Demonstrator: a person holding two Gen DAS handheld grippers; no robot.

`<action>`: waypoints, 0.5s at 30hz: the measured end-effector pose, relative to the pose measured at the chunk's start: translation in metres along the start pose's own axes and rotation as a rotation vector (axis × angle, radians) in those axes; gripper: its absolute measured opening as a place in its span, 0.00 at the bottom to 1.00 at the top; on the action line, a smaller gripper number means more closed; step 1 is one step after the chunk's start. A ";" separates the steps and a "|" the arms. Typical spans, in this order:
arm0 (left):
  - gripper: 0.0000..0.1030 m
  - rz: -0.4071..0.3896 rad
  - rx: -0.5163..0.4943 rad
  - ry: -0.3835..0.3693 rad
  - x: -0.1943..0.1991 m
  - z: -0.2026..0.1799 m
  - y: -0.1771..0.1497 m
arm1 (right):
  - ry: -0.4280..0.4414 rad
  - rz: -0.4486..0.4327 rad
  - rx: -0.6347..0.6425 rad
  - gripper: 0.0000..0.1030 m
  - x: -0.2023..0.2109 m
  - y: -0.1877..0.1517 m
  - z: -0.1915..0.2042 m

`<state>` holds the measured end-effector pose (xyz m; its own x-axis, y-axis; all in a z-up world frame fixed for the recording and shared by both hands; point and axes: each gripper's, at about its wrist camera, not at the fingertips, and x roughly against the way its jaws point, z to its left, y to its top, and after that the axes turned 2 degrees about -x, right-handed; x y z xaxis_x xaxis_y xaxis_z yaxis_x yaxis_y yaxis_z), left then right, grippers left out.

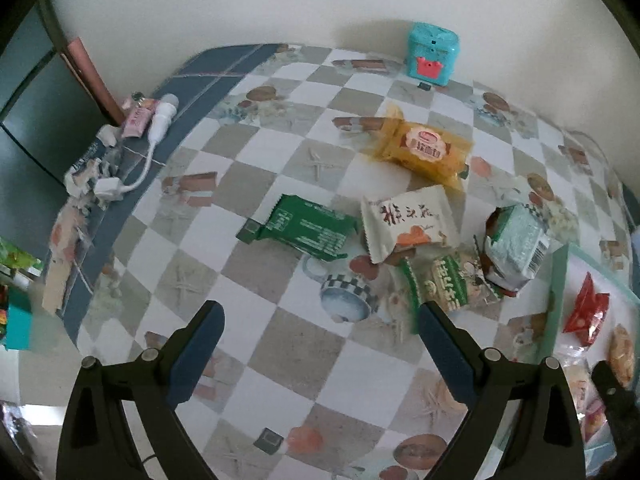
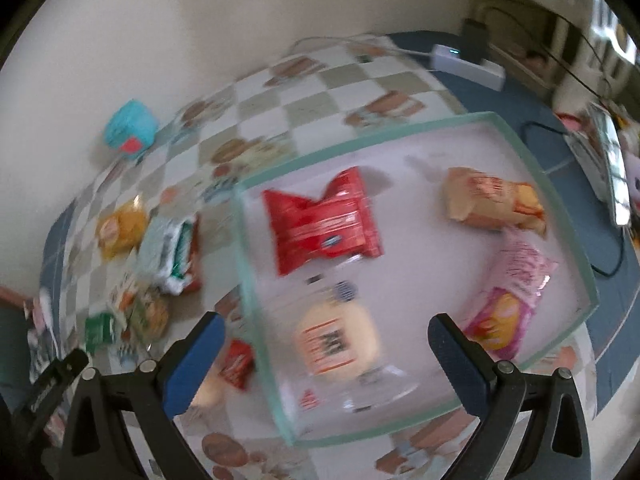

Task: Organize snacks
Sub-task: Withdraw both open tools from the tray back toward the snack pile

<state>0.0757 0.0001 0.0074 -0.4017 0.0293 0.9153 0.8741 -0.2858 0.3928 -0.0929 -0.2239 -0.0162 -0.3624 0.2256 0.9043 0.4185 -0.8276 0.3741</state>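
Left claw (image 1: 320, 332) wide, nothing between the pads, hanging over bare checkered table (image 1: 280, 360). Loose snacks beyond it, left to right: green packet (image 1: 300, 228), white packet (image 1: 408, 224), yellow packet (image 1: 428, 150) farther back, pale-green pack (image 1: 516, 244). Right claw (image 2: 326, 344) also wide and empty, above the glass tray (image 2: 248, 256). Tray holds a red packet (image 2: 320, 224), cream one (image 2: 340, 340) (blurred), tan one (image 2: 496, 200), pink one (image 2: 508, 292).
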 end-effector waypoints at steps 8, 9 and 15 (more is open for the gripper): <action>0.94 0.020 -0.025 -0.055 -0.001 -0.011 -0.009 | 0.002 0.027 0.140 1.00 -0.008 -0.019 0.037; 0.94 0.026 -0.024 -0.059 -0.002 -0.011 -0.010 | -0.003 0.032 0.155 1.00 -0.010 -0.021 0.041; 0.94 0.064 0.002 -0.086 -0.010 -0.010 -0.017 | -0.039 0.044 0.222 1.00 -0.020 -0.027 0.055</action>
<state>0.0619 -0.0051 -0.0094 -0.3199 0.0926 0.9429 0.8980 -0.2878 0.3329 -0.0515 -0.1781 -0.0328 -0.3090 0.2150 0.9264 0.6075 -0.7049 0.3662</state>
